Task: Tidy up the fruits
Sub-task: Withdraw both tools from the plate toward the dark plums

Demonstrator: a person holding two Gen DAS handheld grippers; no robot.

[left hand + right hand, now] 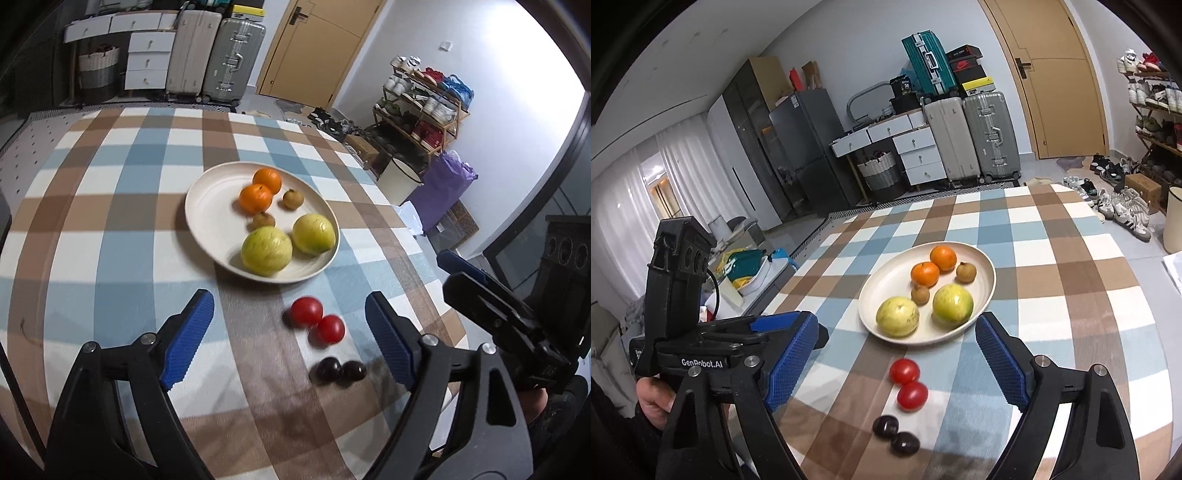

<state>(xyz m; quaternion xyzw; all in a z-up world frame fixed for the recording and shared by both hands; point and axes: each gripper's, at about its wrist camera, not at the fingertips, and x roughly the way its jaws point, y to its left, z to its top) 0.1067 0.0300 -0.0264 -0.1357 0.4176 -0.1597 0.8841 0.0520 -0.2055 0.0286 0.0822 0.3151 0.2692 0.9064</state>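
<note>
On the checked tablecloth (110, 236), both hand-held grippers (288, 332) (897, 363) gape wide, empty; dark fruits (340, 370) blurred.

My left gripper (290, 341) points down at a slant, its blue pads (188, 339) spread wide with nothing pressed between them. My right gripper (892, 363) is tilted down too, jaws just as wide and empty. My left hand (655, 400) wraps its grip.
</note>
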